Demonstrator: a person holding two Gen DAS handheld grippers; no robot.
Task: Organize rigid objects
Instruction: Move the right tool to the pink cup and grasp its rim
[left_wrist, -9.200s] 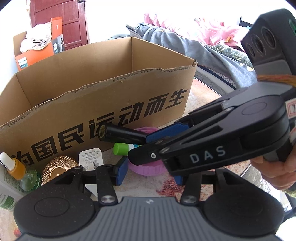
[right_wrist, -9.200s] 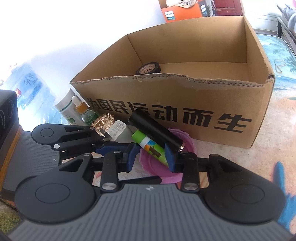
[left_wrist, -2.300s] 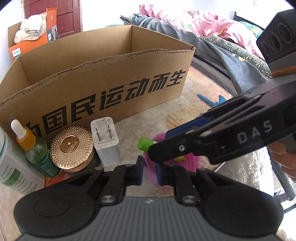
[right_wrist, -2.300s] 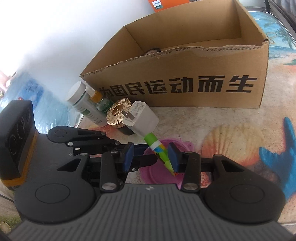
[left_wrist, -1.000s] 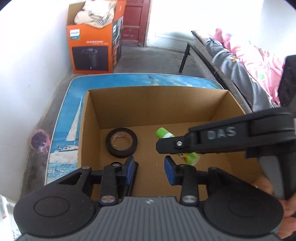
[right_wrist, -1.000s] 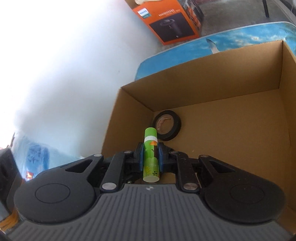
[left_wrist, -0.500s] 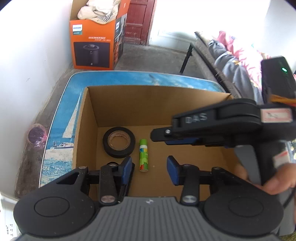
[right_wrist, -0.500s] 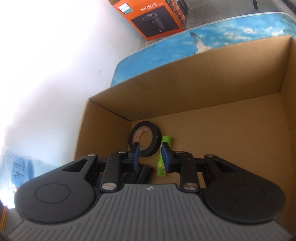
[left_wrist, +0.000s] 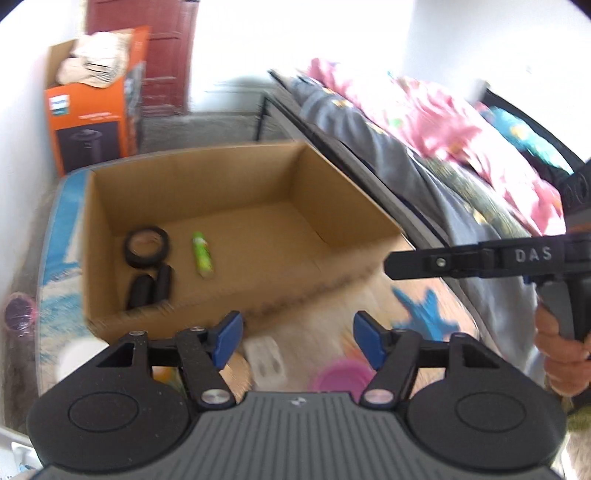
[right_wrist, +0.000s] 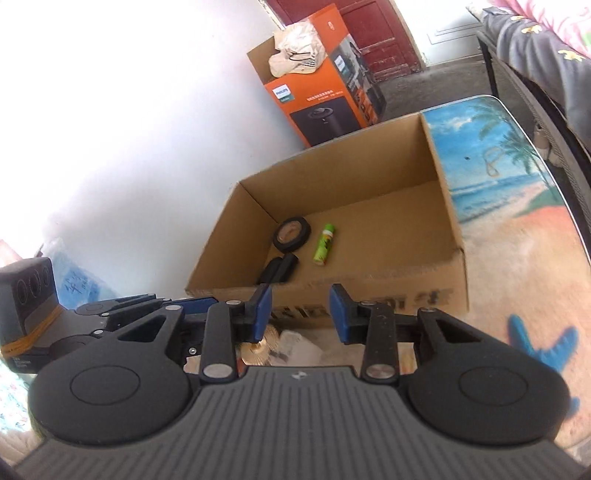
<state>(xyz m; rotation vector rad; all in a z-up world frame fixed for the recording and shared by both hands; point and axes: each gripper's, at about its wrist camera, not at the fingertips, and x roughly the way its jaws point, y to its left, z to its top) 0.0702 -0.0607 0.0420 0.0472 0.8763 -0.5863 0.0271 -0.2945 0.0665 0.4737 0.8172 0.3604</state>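
Note:
The open cardboard box (left_wrist: 236, 184) stands on the beach-print table (right_wrist: 517, 236). On its floor lie a black tape roll (left_wrist: 146, 246), a green tube (left_wrist: 202, 254) and a black cylinder (left_wrist: 149, 286). The same tape roll (right_wrist: 291, 233), tube (right_wrist: 324, 243) and cylinder (right_wrist: 279, 269) show in the right wrist view. My left gripper (left_wrist: 298, 341) hangs before the box's near wall, its jaws opening with nothing between them. My right gripper (right_wrist: 300, 314) is at that wall too, opening and empty.
A white charger (left_wrist: 266, 360) and a pink lid (left_wrist: 341, 376) lie blurred on the table under the left gripper. A gold lid (right_wrist: 258, 345) sits beside them. An orange carton (right_wrist: 325, 99) stands on the floor behind. A bed (left_wrist: 424, 140) runs along the right.
Both grippers pulled back from above the box to before its near wall and opened wider. The green tube, let go by the right gripper, stays on the box floor.

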